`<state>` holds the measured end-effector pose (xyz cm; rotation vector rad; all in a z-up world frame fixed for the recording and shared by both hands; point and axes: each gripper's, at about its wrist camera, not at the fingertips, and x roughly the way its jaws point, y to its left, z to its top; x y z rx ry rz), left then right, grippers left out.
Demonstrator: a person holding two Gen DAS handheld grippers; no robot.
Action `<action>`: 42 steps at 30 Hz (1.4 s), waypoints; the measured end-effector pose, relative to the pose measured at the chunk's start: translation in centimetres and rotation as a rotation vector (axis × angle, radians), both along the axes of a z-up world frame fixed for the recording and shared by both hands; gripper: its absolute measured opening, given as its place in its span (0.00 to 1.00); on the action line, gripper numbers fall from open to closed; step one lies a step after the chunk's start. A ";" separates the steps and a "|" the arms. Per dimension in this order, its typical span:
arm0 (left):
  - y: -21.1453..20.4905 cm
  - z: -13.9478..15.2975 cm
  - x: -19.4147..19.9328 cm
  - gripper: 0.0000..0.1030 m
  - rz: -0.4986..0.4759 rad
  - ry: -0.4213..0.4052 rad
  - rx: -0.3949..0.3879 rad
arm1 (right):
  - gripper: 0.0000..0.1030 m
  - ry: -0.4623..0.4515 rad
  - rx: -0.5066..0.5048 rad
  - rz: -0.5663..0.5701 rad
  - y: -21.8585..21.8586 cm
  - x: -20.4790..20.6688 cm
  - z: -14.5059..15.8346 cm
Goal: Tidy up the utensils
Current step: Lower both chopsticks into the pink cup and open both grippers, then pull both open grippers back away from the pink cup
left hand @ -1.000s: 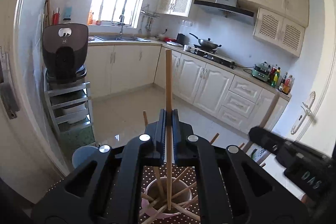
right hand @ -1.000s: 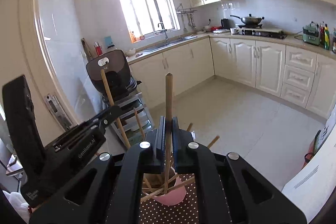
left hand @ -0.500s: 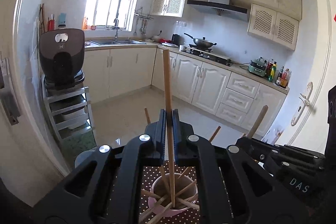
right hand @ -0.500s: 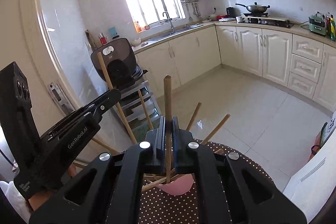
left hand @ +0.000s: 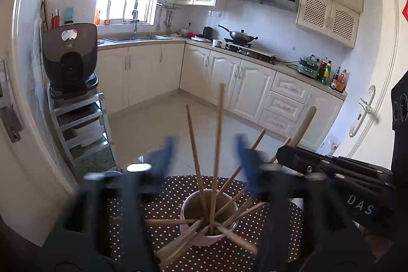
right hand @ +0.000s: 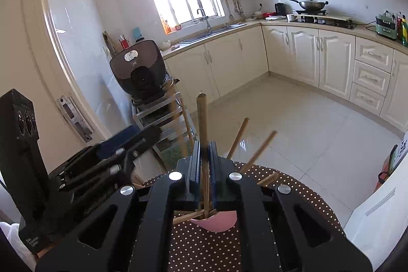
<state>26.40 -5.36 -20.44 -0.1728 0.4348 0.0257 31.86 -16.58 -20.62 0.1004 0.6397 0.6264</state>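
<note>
1. Two grippers work over a round bench (left hand: 267,226) covered in a brown cloth with white dots, set in a kitchen of cream cabinets (left hand: 224,73) and a pale tiled floor (right hand: 306,124).
2. Left gripper (left hand: 204,152): its jaws are opening, blurred with motion and standing well apart. A chopstick (left hand: 216,157) stands between them, touching neither pad, its lower end down in the cup.
3. Right gripper (right hand: 204,165): its jaws are closed on a single chopstick (right hand: 202,124), held nearly upright. The stick's top rises above the jaws, and its lower end reaches down to the cup's mouth.
4. From the left wrist view the right gripper (left hand: 288,154) shows at the right, just beside the cup, with a light wooden stick end rising behind it.
5. From the right wrist view the left gripper (right hand: 132,142) shows at the left, its tips near the sticks that lean out of the cup.
6. A pink cup (left hand: 206,238) sits on the bench below and between both sets of jaws. Many chopsticks stand in it at all angles, some steep, some fanned low over the rim.
7. Several more sticks (left hand: 178,246) lie against the cup's near side, low over the dotted cloth.
</note>
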 end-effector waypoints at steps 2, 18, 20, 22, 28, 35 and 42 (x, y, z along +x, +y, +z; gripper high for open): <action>0.1 0.1 -0.1 0.56 -0.008 0.000 0.007 | 0.05 0.001 -0.002 0.001 0.2 -0.2 0.0; 1.8 1.8 -2.1 0.68 0.002 0.013 0.007 | 0.07 0.074 -0.029 -0.026 1.5 -0.5 -1.3; 2.0 2.0 -2.3 0.70 0.004 0.020 0.013 | 0.08 0.094 -0.040 -0.021 1.8 -0.6 -1.5; 2.2 2.2 -2.5 0.70 0.009 0.030 0.017 | 0.10 0.105 -0.038 -0.023 1.9 -0.7 -1.5; 3.0 3.5 -4.0 0.73 0.016 0.011 0.023 | 0.13 0.118 0.002 -0.063 1.5 -1.6 -0.2; 4.0 4.8 -6.0 0.74 0.012 0.006 0.031 | 0.28 0.055 -0.005 -0.091 1.2 -4.3 2.3; 4.4 5.3 -8.8 0.76 -0.008 0.009 0.043 | 0.33 0.018 -0.012 -0.126 0.5 -7.4 3.7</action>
